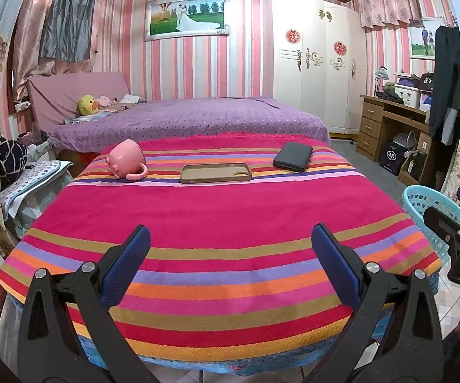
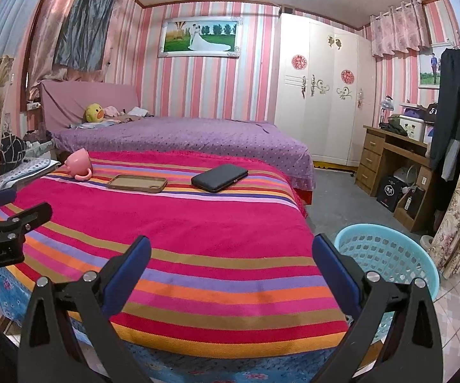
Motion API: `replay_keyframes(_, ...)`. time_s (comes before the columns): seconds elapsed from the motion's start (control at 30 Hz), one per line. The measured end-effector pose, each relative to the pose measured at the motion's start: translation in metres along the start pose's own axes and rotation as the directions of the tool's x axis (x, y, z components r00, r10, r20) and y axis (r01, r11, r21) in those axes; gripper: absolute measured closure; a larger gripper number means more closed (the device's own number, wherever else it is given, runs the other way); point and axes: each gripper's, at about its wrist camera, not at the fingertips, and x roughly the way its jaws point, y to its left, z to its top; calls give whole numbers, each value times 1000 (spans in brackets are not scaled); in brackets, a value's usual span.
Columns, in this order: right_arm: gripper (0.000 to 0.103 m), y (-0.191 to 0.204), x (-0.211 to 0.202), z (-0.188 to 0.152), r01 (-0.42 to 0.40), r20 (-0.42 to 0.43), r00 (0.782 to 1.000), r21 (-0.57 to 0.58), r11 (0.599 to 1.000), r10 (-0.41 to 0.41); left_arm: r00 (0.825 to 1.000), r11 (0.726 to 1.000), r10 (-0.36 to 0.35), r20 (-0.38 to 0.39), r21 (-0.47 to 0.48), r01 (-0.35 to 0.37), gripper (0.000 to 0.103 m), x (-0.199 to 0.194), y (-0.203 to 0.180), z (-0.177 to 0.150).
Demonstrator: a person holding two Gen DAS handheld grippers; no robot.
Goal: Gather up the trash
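3 items (image 1: 215,173) far beyond both gaping tongs (image 1: 230,249), basket (image 2: 386,255) rightward

Home bedroom: bed (image 1: 198,121), wardrobe (image 1: 312,63), wedding photo (image 1: 186,16).

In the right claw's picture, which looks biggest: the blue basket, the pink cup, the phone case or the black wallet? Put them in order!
1. Blue basket, by far, though it sits nearest the camera.
2. Phone case and black wallet look about alike, so I won't rank them.
3. Pink cup, smallest and lying tipped over.
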Motion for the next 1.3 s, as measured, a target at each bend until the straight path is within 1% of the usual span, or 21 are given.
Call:
replay_keyframes(0.57, 5, -7, -1, 2, 2, 5, 1000, 30, 1000, -2, 1000, 1000, 16, 0, 11, -16, 5, 2, -1, -1)
replay_keyframes(0.87, 5, -6, -3, 4, 2, 24, 1000, 22, 1000, -3, 1000, 1000, 21, 2, 13, -21, 5, 3, 0, -2)
replay_keyframes(1.3, 5, -3, -3, 3, 2, 29, 1000, 6, 1000, -2, 1000, 1000, 14, 9, 10, -14, 5, 1, 0, -2)
